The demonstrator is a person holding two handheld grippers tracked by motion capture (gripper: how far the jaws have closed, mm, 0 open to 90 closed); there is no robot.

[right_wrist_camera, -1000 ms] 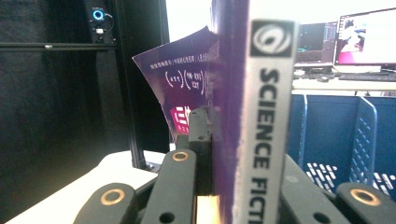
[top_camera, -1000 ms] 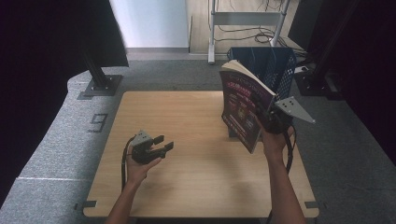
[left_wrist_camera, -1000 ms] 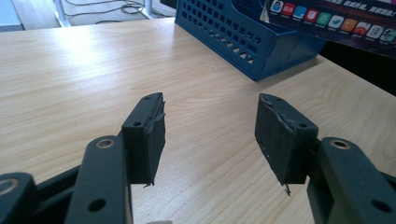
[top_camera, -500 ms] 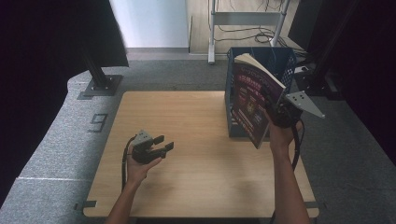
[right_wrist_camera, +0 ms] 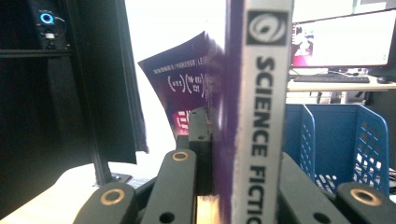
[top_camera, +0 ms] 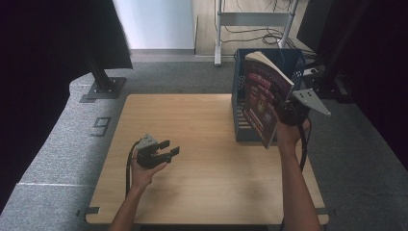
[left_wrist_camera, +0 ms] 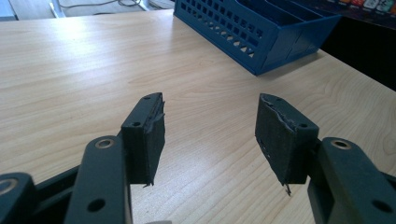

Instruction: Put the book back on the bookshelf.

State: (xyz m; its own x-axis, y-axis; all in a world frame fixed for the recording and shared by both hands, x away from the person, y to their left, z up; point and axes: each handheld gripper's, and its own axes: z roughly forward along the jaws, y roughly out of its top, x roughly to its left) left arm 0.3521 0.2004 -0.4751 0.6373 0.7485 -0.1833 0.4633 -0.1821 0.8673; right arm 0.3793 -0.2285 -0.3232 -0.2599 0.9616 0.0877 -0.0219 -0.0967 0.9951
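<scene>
At the left of the pale wooden table [top_camera: 207,144], the left gripper [top_camera: 166,153] rests low over bare wood, held in the person's left hand [top_camera: 144,171]. Its fingers [left_wrist_camera: 144,135] stand wide apart with nothing between them; in the left gripper view only wood grain lies in the gap. It looks parked out of the way, pointed toward the blue slotted plastic file basket [top_camera: 240,96] that stands at the table's far right edge, well apart from it.

Further right, the right gripper [top_camera: 284,111] is raised above the table beside that basket, gripping a purple paperback book with a white spine reading "SCIENCE FICTION" [top_camera: 260,101]. The book stands nearly upright, tilted a little, its lower corner hanging in front of the basket's near wall and its top edge level with the basket's rim. In the right gripper view the black fingers [right_wrist_camera: 198,140] are closed narrowly on the book [right_wrist_camera: 264,116] low on its spine side, one finger against the purple cover, the other hidden behind the spine. The front cover bows away at the top, since only the bound side is pinched.

Holding the book upright by its spine probably suits sliding it down into one of the basket's compartments [right_wrist_camera: 327,140], which stand open just behind it.
</scene>
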